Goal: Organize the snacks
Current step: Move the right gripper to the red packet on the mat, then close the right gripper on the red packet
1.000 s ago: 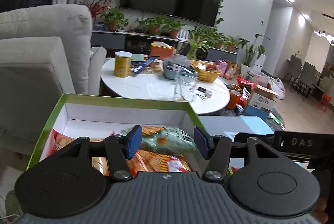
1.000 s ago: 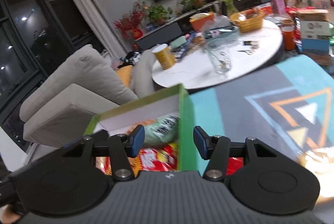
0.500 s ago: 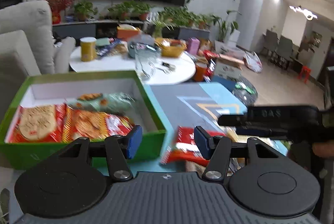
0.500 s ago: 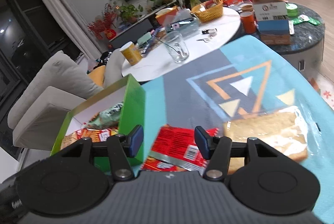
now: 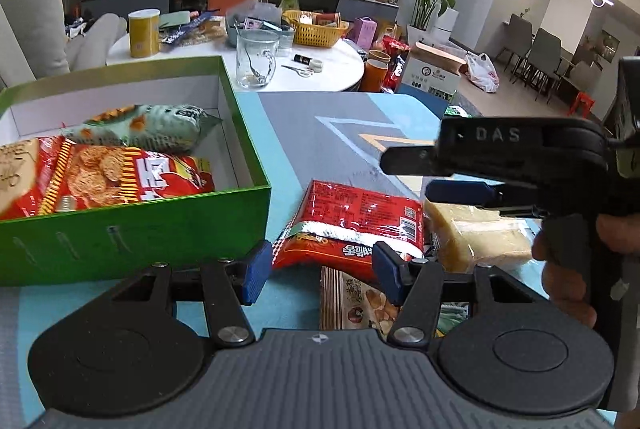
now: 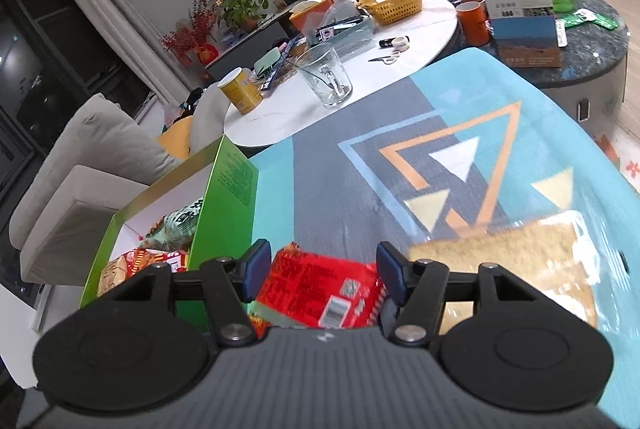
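Note:
An open green box stands at the left of the patterned mat, holding a red cracker packet and a pale green packet. A loose red packet lies on the mat to the box's right, partly over a brown packet and next to wrapped bread. My left gripper is open, low over the red packet's near edge, pads clear of it. My right gripper hovers over the same red packet, its jaws opening, nothing pressed. From the left wrist view it hangs above the bread.
Behind the mat is a round white table with a glass mug, a yellow can and a yellow basket. A grey sofa stands left of the box. A hand holds the right gripper.
Both views have swung from the green box rightward and down to the loose packets on the mat. The right gripper's jaws now stand wider apart.

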The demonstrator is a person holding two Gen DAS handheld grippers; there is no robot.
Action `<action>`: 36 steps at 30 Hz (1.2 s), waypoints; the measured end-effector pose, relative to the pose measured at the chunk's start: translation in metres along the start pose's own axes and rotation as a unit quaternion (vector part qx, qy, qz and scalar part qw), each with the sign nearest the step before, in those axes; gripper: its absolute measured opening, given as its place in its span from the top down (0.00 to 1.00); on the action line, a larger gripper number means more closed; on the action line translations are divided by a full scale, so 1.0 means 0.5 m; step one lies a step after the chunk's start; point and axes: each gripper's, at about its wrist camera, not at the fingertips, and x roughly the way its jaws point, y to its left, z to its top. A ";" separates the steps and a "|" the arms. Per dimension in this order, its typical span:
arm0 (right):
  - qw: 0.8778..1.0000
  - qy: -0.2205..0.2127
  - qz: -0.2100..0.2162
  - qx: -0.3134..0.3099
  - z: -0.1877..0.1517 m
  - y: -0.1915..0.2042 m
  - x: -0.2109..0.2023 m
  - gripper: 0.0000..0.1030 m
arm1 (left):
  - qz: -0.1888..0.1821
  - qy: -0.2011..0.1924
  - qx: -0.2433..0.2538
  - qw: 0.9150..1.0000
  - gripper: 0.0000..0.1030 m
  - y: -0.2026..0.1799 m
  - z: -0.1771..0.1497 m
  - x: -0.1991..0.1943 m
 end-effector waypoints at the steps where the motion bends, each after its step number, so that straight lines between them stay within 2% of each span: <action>1: 1.000 0.001 0.001 0.001 0.002 -0.003 0.005 0.58 | 0.000 0.001 0.000 1.000 0.49 -0.001 0.000 0.005; 9: 1.000 0.018 0.005 0.007 -0.002 -0.019 0.045 0.58 | -0.006 0.022 -0.010 1.000 0.45 0.006 0.008 0.048; 18: 1.000 0.026 0.007 -0.012 -0.010 -0.015 0.039 0.59 | -0.018 0.031 -0.014 0.999 0.40 0.010 0.005 0.068; 23: 0.999 0.039 0.007 -0.030 -0.024 -0.007 0.026 0.59 | -0.019 0.038 0.002 0.999 0.40 0.009 0.000 0.059; 27: 0.998 0.053 0.012 -0.035 -0.049 -0.003 0.005 0.59 | -0.014 0.043 -0.011 0.999 0.38 0.022 -0.016 0.040; 32: 0.997 0.059 0.016 -0.046 -0.093 0.001 -0.031 0.59 | -0.022 0.046 -0.053 0.997 0.37 0.050 -0.044 0.016; 36: 0.996 0.073 0.038 -0.023 -0.113 -0.002 -0.056 0.59 | -0.011 0.045 -0.037 0.998 0.38 0.042 -0.059 -0.007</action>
